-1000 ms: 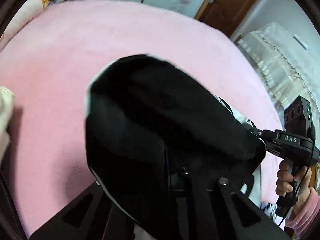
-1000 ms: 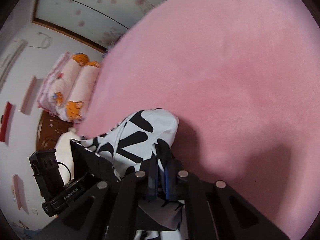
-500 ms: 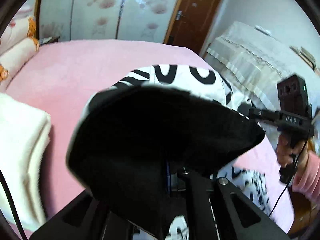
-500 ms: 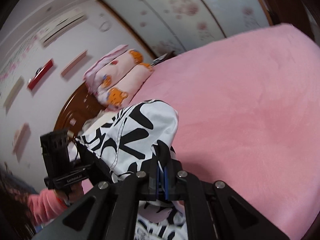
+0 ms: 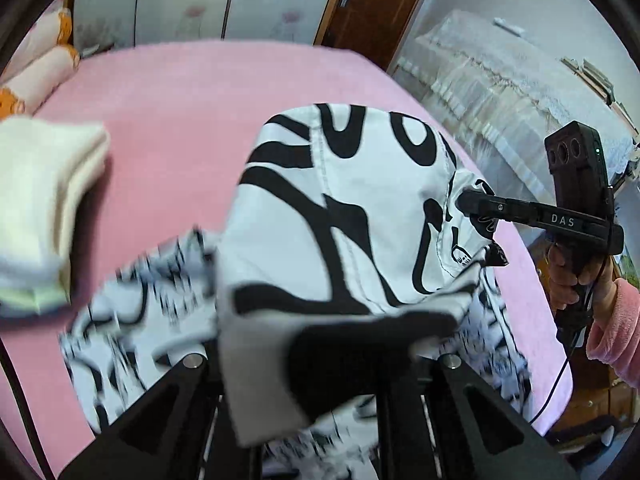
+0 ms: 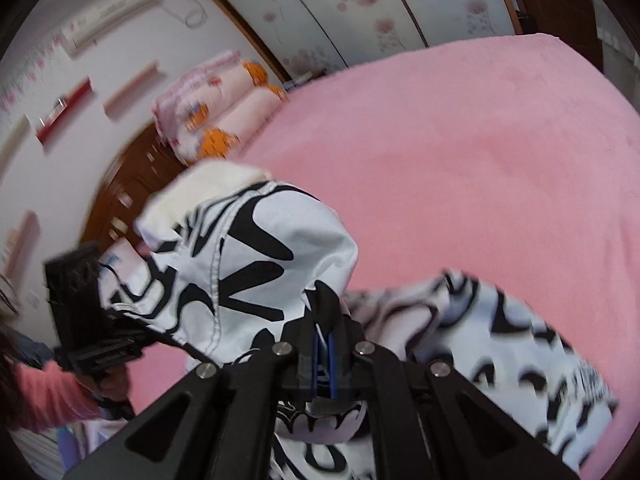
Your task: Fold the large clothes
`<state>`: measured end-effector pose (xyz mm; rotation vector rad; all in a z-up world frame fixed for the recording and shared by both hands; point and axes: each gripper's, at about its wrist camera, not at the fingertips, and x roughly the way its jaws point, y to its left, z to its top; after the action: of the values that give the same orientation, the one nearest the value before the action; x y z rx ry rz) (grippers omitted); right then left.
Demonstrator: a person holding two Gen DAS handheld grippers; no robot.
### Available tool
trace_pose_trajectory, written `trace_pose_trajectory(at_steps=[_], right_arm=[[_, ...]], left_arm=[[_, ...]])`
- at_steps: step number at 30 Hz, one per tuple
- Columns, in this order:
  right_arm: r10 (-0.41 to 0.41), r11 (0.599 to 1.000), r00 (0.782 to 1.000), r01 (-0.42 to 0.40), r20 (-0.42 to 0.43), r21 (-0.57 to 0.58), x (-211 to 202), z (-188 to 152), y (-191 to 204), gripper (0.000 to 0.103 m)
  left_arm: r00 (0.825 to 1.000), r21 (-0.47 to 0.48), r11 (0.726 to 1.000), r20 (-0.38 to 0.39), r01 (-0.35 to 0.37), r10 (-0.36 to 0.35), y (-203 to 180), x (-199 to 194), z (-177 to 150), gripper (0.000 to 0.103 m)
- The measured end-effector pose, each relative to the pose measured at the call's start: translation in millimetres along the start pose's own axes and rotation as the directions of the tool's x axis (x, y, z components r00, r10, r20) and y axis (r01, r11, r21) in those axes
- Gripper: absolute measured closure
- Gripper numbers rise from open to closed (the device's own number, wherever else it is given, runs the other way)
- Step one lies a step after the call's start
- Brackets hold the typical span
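The garment [image 5: 352, 208] drapes over the left gripper [image 5: 320, 364], hiding its jaws. Its lower folds on the bed [image 5: 180, 92] are blurred and cut off by the bottom edge. The cream stack [image 5: 44, 200] is blurred and cut off at left. Pillows [image 6: 208, 120] are blurred.

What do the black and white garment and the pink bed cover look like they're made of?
The black and white garment looks like smooth, thin woven fabric, likely cotton or polyester: crisp folds, visible stitched seams. The pink bed cover looks like soft matte fleece or plush, with a fuzzy nap.
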<state>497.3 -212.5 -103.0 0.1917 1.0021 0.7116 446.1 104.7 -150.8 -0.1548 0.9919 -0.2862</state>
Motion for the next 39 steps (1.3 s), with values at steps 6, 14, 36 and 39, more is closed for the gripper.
trace_pose_trajectory(at_steps=[6,14,36,39], right_arm=[[-0.088,0.996,0.992,0.089,-0.093,-0.001,4,-43,12,0.096],[-0.125,0.988,0.978,0.138,-0.165,0.074,-1,-74,14,0.088],[0.094,0.703,0.962,0.12,-0.258,0.701,-37,-105,3,0.05],[0.127,0.642,0.963,0.103,-0.238,0.759,-35,-102,1,0.046]], left_arm=[[0.994,0.002,0.999,-0.099,-0.037,0.037,-13,4,-53,0.089],[0.981,-0.079,0.993,-0.184,-0.082,0.067,-14,3,-77,0.071],[0.917,-0.353,0.931,-0.394,-0.092,-0.059,-29,-49,-74,0.027],[0.912,-0.455,0.888,-0.389,-0.069,-0.129,-24,-50,-64,0.022]])
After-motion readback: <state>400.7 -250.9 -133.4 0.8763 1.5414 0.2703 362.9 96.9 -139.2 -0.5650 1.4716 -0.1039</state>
